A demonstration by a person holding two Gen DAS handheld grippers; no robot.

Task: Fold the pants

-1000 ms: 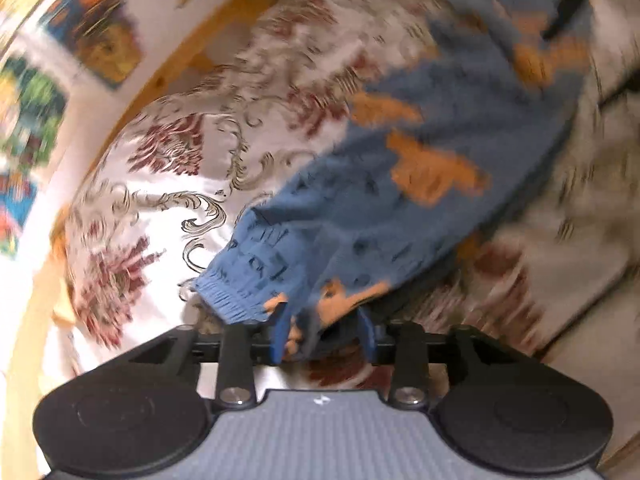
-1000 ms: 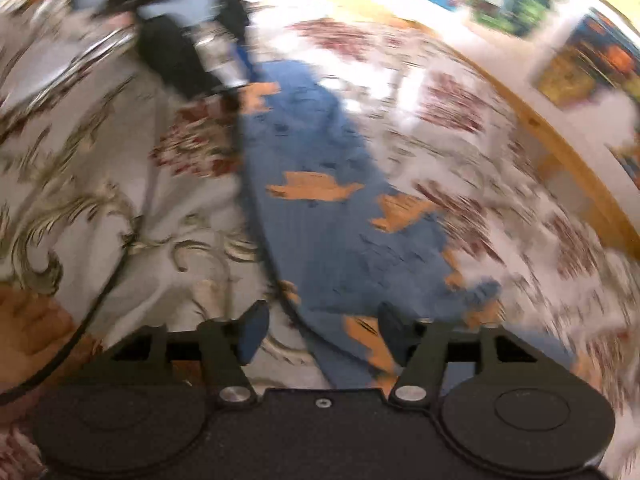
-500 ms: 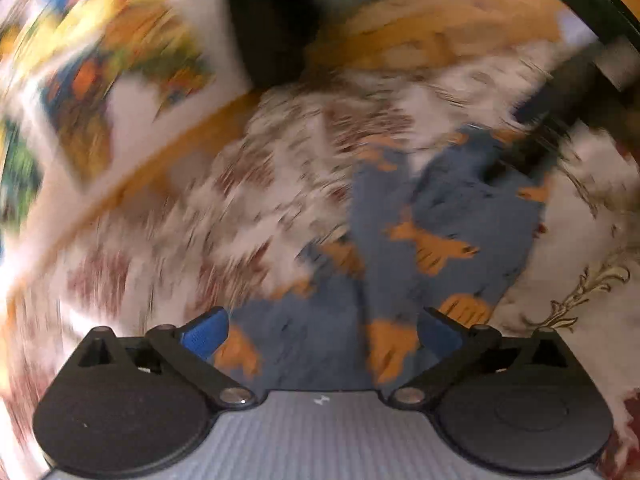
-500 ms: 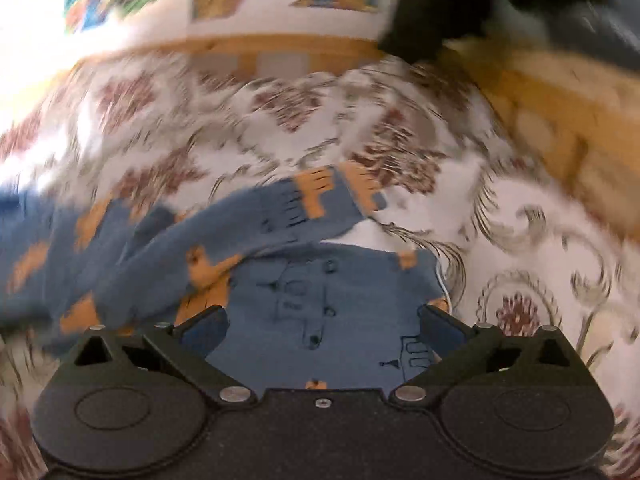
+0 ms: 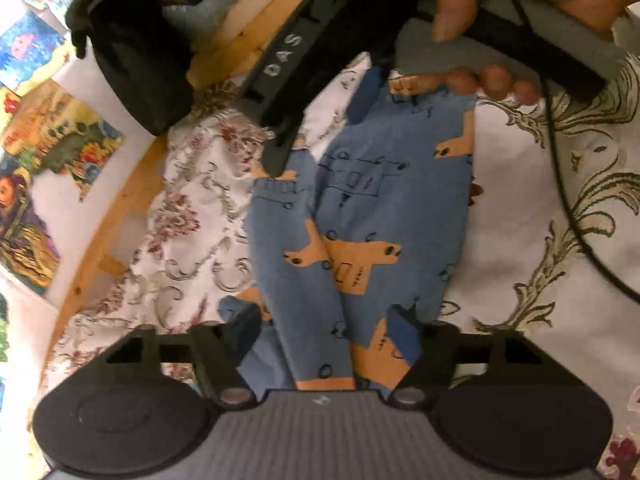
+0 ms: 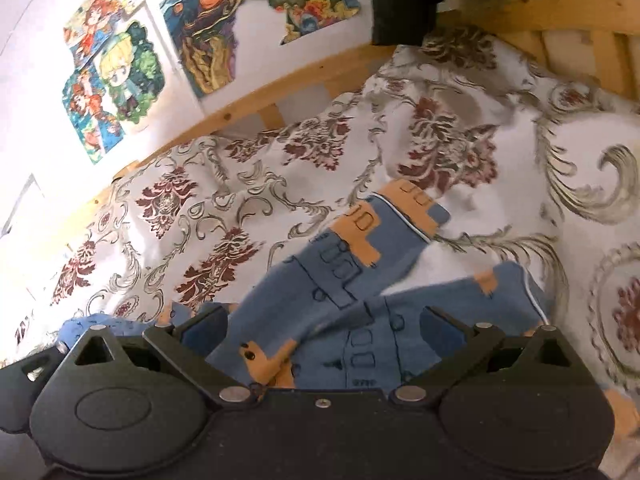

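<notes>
Blue pants (image 5: 360,216) with orange patches lie flat on the floral bedspread (image 5: 192,216), their two legs side by side. My left gripper (image 5: 322,336) is open just above one end of them, fabric showing between its fingers but not pinched. At the far end a hand (image 5: 500,0) holds my right gripper (image 5: 320,128), also open over the pants. In the right wrist view the right gripper (image 6: 322,328) stands wide open over the pants (image 6: 360,292), whose waist end with orange trim points away.
A wooden bed frame (image 6: 280,92) runs along a white wall with colourful pictures (image 6: 120,80). Dark clothing or a bag (image 5: 132,52) hangs over the frame's corner. A black cable (image 5: 568,200) trails across the bedspread on the right.
My left gripper let go of the pant cuff and opened. Both grippers swung round to opposite ends of the pants, which now lie flat with the legs together.
</notes>
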